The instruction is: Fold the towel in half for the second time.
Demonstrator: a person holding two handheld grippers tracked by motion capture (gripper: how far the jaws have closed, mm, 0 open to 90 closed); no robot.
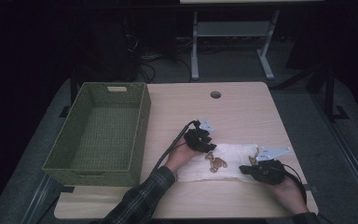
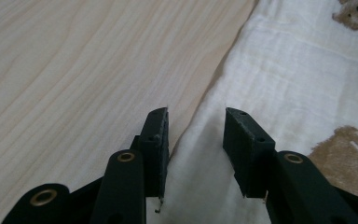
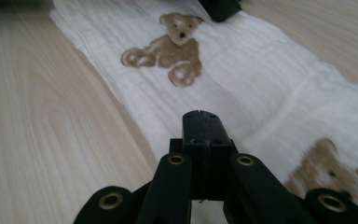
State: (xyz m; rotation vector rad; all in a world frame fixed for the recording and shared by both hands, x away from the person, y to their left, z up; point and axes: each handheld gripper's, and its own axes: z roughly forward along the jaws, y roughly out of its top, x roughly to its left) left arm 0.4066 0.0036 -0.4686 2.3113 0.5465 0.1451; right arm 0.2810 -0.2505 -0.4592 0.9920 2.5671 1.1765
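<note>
A white cloth [image 1: 235, 153] printed with brown teddy bears [image 1: 216, 163] lies flat on the wooden table [image 1: 233, 112], near its front edge. My left gripper [image 1: 209, 147] rests at the cloth's far left side; in the left gripper view it [image 2: 196, 114] stands open, its jaws straddling the edge of the cloth [image 2: 279, 70]. My right gripper [image 1: 242, 169] sits at the cloth's near right side. Its jaws [image 3: 200, 116] are shut, low over the cloth [image 3: 261, 79], and no fold shows between them. A bear print [image 3: 172, 51] lies ahead of it.
A green woven basket [image 1: 142, 126] stands empty on the table's left side. A round cable hole [image 1: 215, 94] sits near the table's far edge. Bare wood lies between the cloth and the far edge. A white desk frame [image 1: 265, 56] stands on the floor beyond.
</note>
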